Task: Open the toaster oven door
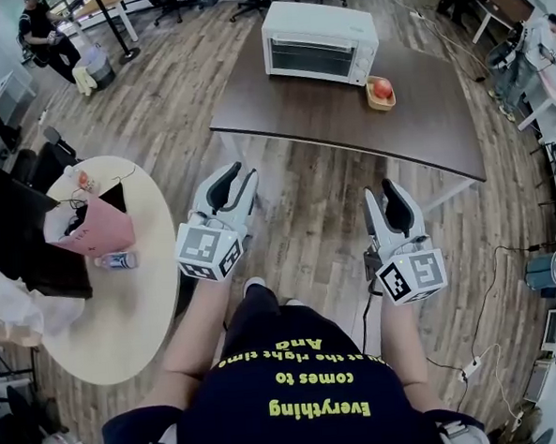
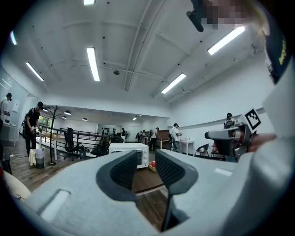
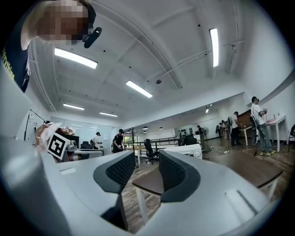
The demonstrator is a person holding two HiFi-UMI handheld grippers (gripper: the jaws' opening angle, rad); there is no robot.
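Toaster oven (image 1: pixel 320 42) sits door shut on the table (image 1: pixel 347 128), well ahead of both tongs. Left tongs (image 1: pixel 238 175) and right tongs (image 1: pixel 386 191) are narrowly parted and empty. My worry: a one-handed pull drags the oven into the apple bowl (image 1: pixel 380 94).

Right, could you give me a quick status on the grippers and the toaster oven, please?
Left gripper and right gripper empty, jaws slightly apart, short of the table. Toaster oven door shut. Nothing blocking; bowl sits beside it.
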